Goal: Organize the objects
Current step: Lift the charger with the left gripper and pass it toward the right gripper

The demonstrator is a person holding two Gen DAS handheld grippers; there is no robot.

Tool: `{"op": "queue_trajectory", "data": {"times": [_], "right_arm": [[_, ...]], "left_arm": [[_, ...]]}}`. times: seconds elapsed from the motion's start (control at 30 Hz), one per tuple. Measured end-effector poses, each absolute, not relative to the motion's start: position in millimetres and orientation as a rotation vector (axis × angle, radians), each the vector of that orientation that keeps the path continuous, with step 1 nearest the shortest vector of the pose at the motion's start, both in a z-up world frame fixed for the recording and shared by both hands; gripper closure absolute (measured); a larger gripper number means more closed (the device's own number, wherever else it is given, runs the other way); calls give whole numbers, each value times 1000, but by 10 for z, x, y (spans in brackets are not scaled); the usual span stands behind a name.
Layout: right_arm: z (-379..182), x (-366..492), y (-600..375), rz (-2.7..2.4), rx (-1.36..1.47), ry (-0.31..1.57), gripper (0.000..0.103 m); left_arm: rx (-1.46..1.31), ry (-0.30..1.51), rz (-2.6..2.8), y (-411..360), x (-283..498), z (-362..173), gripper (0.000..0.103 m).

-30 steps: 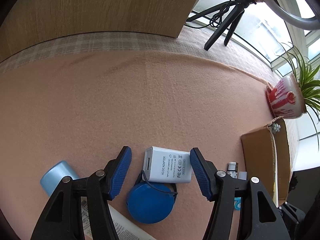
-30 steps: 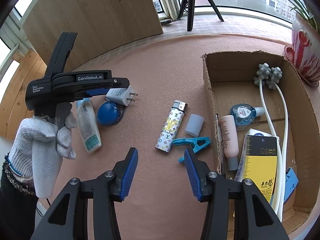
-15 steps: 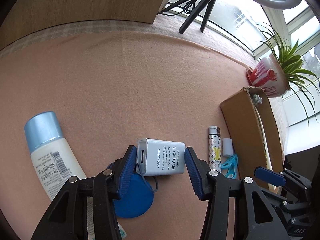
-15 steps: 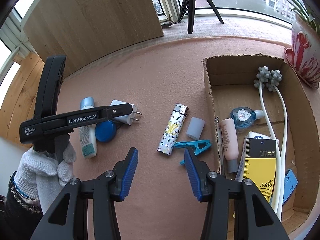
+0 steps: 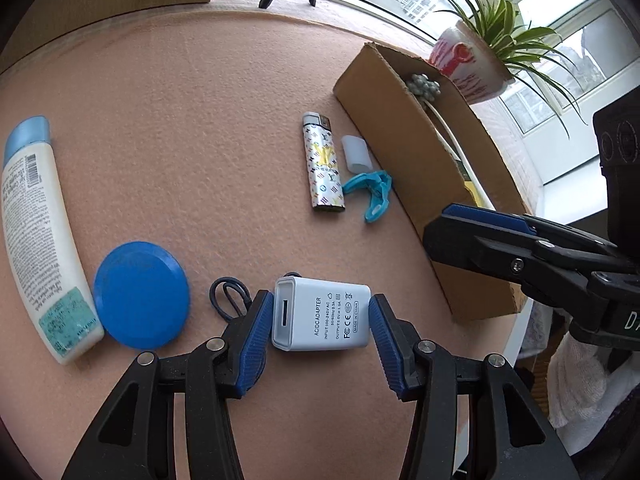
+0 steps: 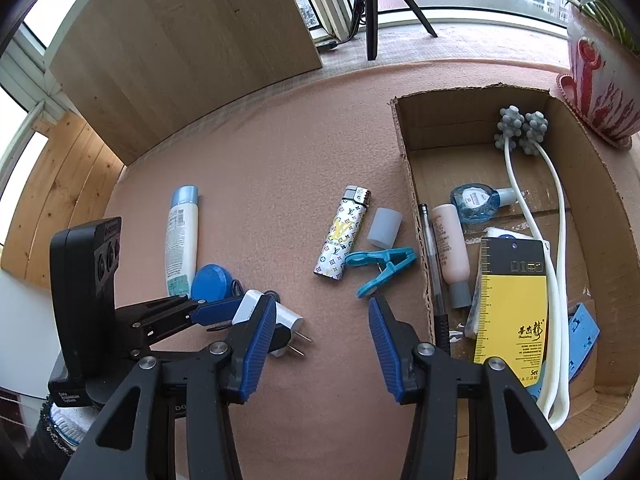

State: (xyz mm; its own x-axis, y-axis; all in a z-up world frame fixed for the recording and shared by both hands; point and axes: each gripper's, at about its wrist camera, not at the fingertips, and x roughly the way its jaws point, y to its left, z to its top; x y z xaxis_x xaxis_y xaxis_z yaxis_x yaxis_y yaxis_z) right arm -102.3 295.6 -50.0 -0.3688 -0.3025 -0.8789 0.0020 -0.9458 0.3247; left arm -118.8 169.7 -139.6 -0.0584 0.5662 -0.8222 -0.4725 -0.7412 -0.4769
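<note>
The adapter (image 5: 320, 313) is gripped by the left gripper (image 5: 320, 334); nothing is held between the right gripper's (image 6: 320, 344) parted jaws.

White AC/DC adapter (image 5: 320, 312) clamped between left tool (image 5: 318, 334) pads, label up, prongs (image 6: 300, 344) toward cardboard box (image 6: 404, 160). On pink worktop (image 5: 180, 140): patterned lighter (image 5: 323, 164), grey cap (image 5: 356, 153), teal clip (image 5: 372, 192), blue disc (image 5: 141, 267), lotion bottle (image 5: 34, 236) lying flat.
</note>
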Motion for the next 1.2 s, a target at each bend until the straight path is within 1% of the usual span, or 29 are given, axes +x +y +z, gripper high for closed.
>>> {"op": "queue_trajectory", "data": {"times": [0.2,0.23,0.27,0.33,0.37,0.47,0.6,0.7,0.87,1.07,1.2], "right_arm": [[-547,-902,2907,-2398,1659,-392,58],[-558,-882,2903,-2394,1662,-390,58],[-574,-869,2898,-2388,1668,-388,58],[-615,-849,2887,-2373,1682,-386,58],[-634,-838,2882,-2365,1687,-385,58],[-673,-823,2858,-2344,1697,-370,58],[-686,-814,2781,-2329,1695,-312,58],[-698,-815,2732,-2322,1701,-256,57],[-614,-738,2733,-2312,1669,-236,57],[-603,-602,2498,-2270,1624,-10,57],[-704,-566,2364,-2212,1630,53,57]], "left_arm": [[-1472,0,1808,1835,-823,-1377,50],[-1473,12,1822,1838,-788,-1365,48],[-1479,8,1830,1825,-771,-1351,41],[-1471,-21,1851,1763,-741,-1295,33],[-1458,-22,1878,1707,-726,-1254,31],[-1432,-14,1940,1546,-663,-1151,30],[-1443,-57,1977,1261,-673,-1097,30],[-1468,-83,2001,1112,-670,-1130,31],[-1474,-91,2056,942,-646,-1139,32],[-1465,-111,2097,862,-716,-1117,32],[-1461,-92,2126,863,-799,-1111,32]]}}
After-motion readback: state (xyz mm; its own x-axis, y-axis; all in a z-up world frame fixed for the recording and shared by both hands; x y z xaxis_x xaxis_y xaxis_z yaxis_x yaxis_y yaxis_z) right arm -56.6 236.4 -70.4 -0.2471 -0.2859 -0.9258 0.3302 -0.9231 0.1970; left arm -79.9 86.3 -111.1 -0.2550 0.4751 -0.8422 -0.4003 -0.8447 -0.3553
